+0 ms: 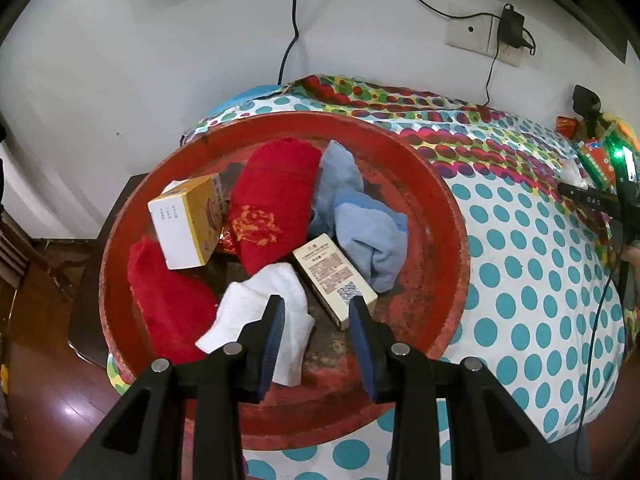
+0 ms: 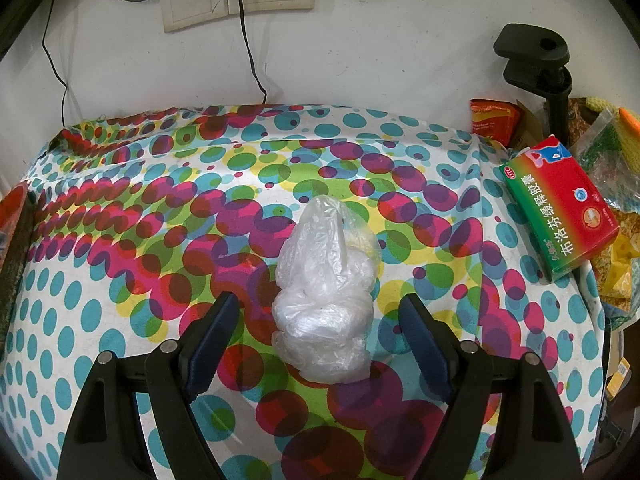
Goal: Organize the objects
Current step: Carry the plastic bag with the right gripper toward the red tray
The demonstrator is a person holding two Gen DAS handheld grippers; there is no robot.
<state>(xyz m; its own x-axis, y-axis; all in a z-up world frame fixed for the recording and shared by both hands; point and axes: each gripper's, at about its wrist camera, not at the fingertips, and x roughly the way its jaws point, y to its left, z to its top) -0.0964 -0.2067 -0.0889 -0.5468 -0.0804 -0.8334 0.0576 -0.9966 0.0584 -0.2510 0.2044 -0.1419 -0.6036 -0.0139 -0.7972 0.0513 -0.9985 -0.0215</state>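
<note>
Mid-gathering, judging by the filled red basin [image 1: 448, 216] on the dotted worktop [image 2: 120, 280]. Right claw [image 2: 320, 320] wide open, empty, straddling crumpled plastic bag [image 2: 326, 292] at 12 o'clock; next, closing gently. Left claw [image 1: 316, 312] open, empty, above white sock [image 1: 260, 304].

The left hand-held gripper [image 1: 316, 312] points forward and slightly down, its two blue-padded fingers [image 1: 272, 340] parted with a moderate gap and nothing between them. The right hand-held gripper [image 2: 320, 320] is likewise angled down, its jaws spread wider, the blue pads [image 2: 212, 344] standing well apart on either side, closed on nothing. Neither holding hand is clearly in view.
</note>
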